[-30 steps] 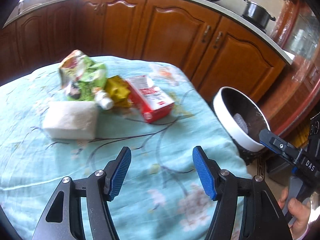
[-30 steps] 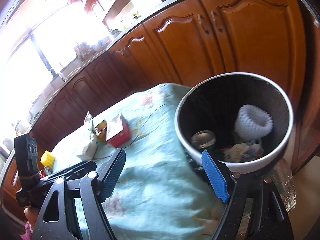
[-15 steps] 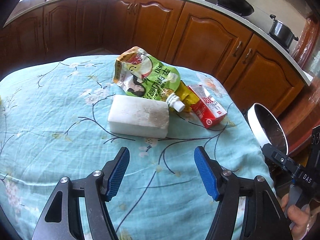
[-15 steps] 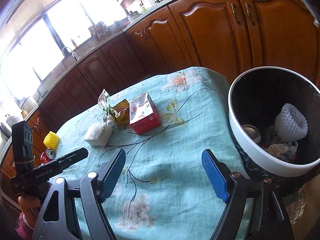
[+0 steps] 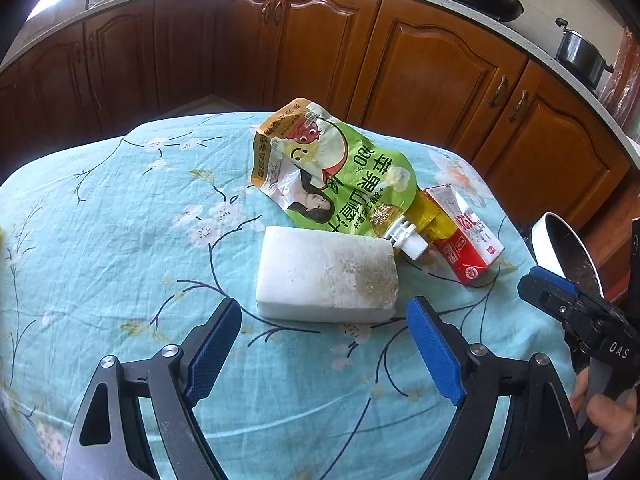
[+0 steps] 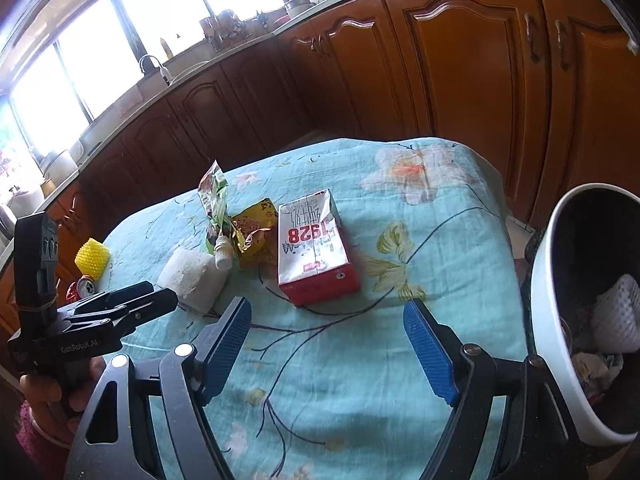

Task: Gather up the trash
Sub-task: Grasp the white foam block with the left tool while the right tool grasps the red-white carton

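A white foam block (image 5: 326,276) lies on the teal flowered tablecloth (image 5: 120,240), just beyond my open, empty left gripper (image 5: 324,344). Behind it lie a green spouted drink pouch (image 5: 340,184), a yellow wrapper (image 5: 430,216) and a red-and-white milk carton (image 5: 464,236). In the right wrist view the carton (image 6: 316,252) lies ahead of my open, empty right gripper (image 6: 328,340), with the pouch (image 6: 216,208), wrapper (image 6: 252,232) and foam block (image 6: 192,280) to its left. The white trash bin (image 6: 548,320) stands at the table's right edge and holds trash.
A yellow bumpy object (image 6: 93,260) and a red can (image 6: 82,286) sit at the table's far left. Wooden kitchen cabinets (image 5: 420,60) run behind the table. The right gripper shows at the right of the left wrist view (image 5: 576,320).
Both grippers have swung left, away from the bin and toward the trash on the table. The left one has come close to the foam block. Both stay open.
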`<action>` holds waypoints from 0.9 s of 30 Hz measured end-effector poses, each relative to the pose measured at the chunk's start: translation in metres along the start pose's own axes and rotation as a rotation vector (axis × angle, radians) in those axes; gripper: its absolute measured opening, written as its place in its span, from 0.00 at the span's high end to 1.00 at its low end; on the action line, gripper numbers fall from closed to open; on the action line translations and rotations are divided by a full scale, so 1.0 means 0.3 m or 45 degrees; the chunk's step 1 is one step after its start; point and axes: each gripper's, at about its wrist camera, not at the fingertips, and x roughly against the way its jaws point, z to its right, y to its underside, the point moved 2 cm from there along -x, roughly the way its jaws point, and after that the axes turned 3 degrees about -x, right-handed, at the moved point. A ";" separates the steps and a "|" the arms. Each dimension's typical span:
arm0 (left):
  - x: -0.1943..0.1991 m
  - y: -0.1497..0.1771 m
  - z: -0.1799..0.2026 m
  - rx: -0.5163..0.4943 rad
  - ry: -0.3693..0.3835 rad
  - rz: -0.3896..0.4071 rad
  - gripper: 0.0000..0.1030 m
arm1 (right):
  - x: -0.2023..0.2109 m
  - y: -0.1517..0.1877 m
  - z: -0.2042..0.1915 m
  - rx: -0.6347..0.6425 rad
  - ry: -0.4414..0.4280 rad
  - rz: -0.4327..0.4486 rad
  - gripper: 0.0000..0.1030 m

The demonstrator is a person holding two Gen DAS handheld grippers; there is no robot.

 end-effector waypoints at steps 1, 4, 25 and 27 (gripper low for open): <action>-0.010 -0.007 0.002 -0.007 0.007 -0.006 0.17 | -0.012 -0.008 -0.002 0.006 0.000 -0.007 0.22; -0.045 -0.023 0.010 -0.029 -0.012 -0.024 0.14 | -0.056 -0.031 -0.008 0.025 0.007 -0.028 0.22; -0.015 0.036 0.040 -0.033 0.026 0.042 0.26 | -0.036 0.001 0.003 0.031 0.021 -0.021 0.48; 0.021 0.053 0.048 -0.038 0.050 0.053 0.26 | -0.004 0.020 0.015 0.004 0.016 -0.005 0.48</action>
